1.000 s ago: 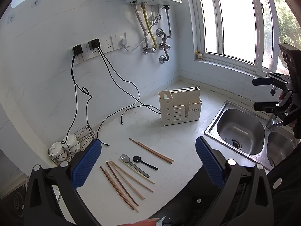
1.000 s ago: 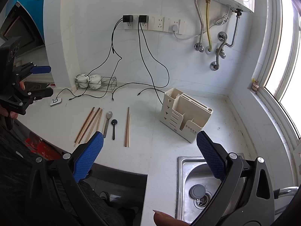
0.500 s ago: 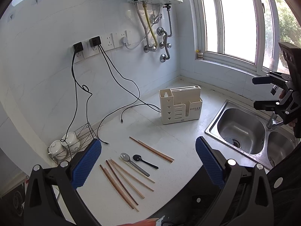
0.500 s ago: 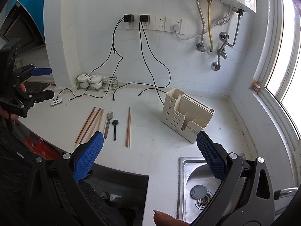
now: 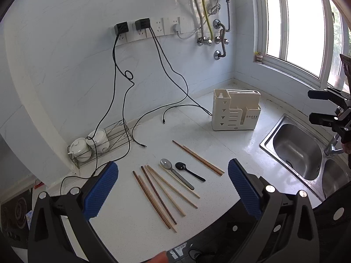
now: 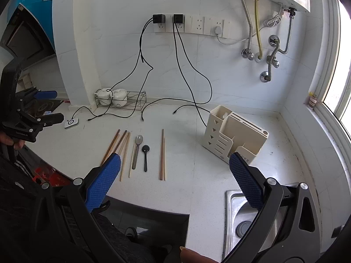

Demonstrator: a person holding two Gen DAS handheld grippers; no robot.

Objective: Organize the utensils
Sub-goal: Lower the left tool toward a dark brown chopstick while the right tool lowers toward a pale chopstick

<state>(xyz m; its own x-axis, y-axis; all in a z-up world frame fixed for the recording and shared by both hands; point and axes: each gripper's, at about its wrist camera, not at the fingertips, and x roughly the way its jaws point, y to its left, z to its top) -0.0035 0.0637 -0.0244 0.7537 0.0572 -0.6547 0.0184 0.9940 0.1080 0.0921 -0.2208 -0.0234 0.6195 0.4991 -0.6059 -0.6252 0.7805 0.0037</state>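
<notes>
Several wooden chopsticks [image 5: 160, 194] [image 6: 121, 151] lie in a row on the white counter [image 5: 230, 151], beside a grey spoon [image 5: 175, 173] [image 6: 137, 150], a black spoon [image 5: 189, 172] [image 6: 145, 156] and a separate chopstick pair [image 5: 198, 157] [image 6: 162, 154]. A cream utensil holder [image 5: 235, 112] [image 6: 233, 134] stands farther back. My left gripper [image 5: 173, 187] hovers open above the utensils, holding nothing. My right gripper [image 6: 175, 176] is open too, above the counter's front edge between the utensils and the holder. Each gripper also shows in the other's view, the left gripper [image 6: 47, 105] and the right gripper [image 5: 318, 106].
A steel double sink [image 5: 300, 151] [image 6: 245, 221] sits right of the holder. Black cables [image 5: 175, 109] trail from wall sockets [image 6: 179, 23] onto the counter. A wire rack with two white pots [image 5: 92, 144] [image 6: 114, 96] stands by the wall, a small white puck [image 6: 71, 122] nearby.
Both grippers have moved in closer to the counter, so the utensils and holder appear a little larger and nearer. Nothing was picked up; both stay open.
</notes>
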